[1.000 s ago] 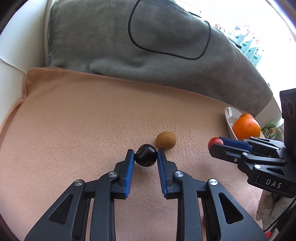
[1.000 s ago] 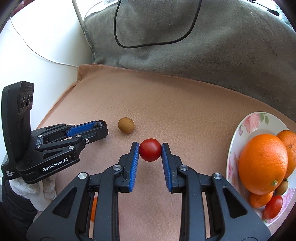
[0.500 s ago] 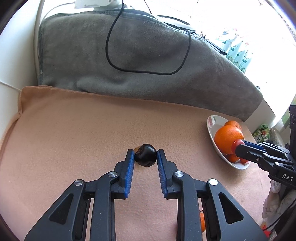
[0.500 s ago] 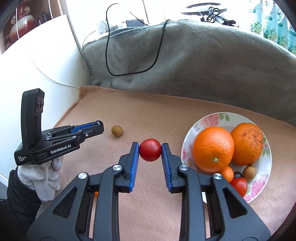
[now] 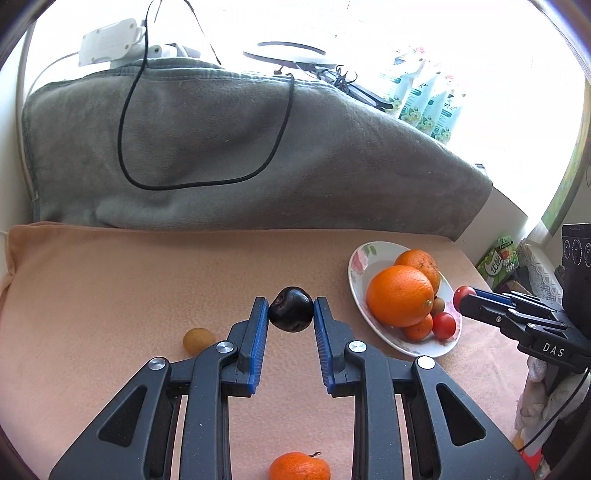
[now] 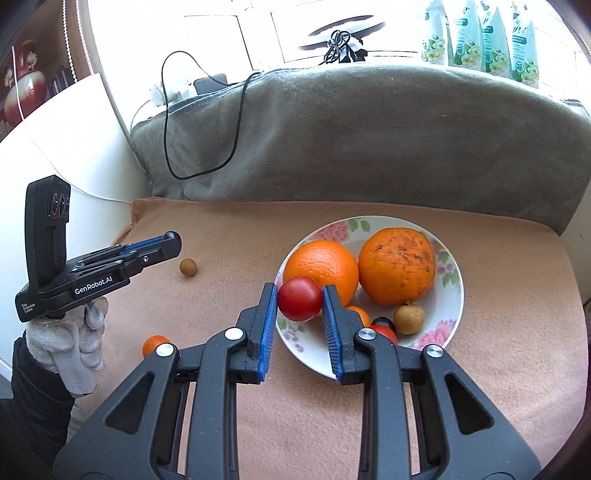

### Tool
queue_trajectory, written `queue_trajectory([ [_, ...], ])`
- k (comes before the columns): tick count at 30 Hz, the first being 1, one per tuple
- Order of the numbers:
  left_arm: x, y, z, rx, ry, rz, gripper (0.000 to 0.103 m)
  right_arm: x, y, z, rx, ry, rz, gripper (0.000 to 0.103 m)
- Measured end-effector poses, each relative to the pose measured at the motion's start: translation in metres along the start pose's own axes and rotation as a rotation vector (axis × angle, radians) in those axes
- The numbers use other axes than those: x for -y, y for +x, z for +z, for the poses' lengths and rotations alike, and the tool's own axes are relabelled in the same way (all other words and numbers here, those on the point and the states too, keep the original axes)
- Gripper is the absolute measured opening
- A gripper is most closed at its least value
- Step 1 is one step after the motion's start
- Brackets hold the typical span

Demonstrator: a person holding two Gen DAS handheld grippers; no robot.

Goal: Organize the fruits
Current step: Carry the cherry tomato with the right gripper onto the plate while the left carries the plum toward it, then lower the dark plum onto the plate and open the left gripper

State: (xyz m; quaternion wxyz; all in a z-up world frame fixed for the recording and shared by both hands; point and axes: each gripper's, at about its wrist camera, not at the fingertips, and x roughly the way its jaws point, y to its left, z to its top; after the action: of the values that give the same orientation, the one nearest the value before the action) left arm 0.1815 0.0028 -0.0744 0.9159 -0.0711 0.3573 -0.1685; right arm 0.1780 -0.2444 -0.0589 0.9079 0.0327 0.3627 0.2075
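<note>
My left gripper (image 5: 291, 314) is shut on a dark plum (image 5: 291, 309) and holds it above the peach blanket, left of the flowered plate (image 5: 356, 269). My right gripper (image 6: 300, 300) is shut on a red tomato (image 6: 300, 299), held over the plate's (image 6: 452, 280) left rim. The plate holds two big oranges (image 6: 321, 267), a small tangerine, a tomato, a dark fruit and a brown longan (image 6: 408, 319). A brown longan (image 5: 198, 339) and a tangerine (image 5: 299, 466) lie loose on the blanket.
A grey blanket (image 5: 229, 147) with a black cable is heaped behind the peach one. Green and white packets (image 6: 480, 33) stand on the sill behind. The left gripper (image 6: 162, 245) shows at the left in the right wrist view.
Both grippers have risen and pulled back with their fruit. The right gripper has carried the tomato rightward over the plate. The left gripper has lifted the plum off the blanket, away from the longan.
</note>
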Motion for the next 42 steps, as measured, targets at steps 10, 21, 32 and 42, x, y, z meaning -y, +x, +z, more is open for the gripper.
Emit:
queue_trajectory([
  [10,0.031,0.009,0.008,0.0,0.05,-0.029,0.023,0.02,-0.012,-0.003,0.016,0.027,-0.022,0.026],
  [21,0.048,0.018,0.013,-0.009,0.079,-0.049,0.023,0.033,-0.018,-0.006,0.023,0.049,-0.029,0.026],
  [32,0.062,0.045,0.031,-0.047,0.096,-0.09,0.023,0.042,-0.014,-0.008,0.014,0.072,-0.028,0.026],
  [42,0.085,0.072,0.05,-0.076,0.127,-0.13,0.023,0.049,-0.003,-0.008,-0.001,0.093,-0.016,0.026],
])
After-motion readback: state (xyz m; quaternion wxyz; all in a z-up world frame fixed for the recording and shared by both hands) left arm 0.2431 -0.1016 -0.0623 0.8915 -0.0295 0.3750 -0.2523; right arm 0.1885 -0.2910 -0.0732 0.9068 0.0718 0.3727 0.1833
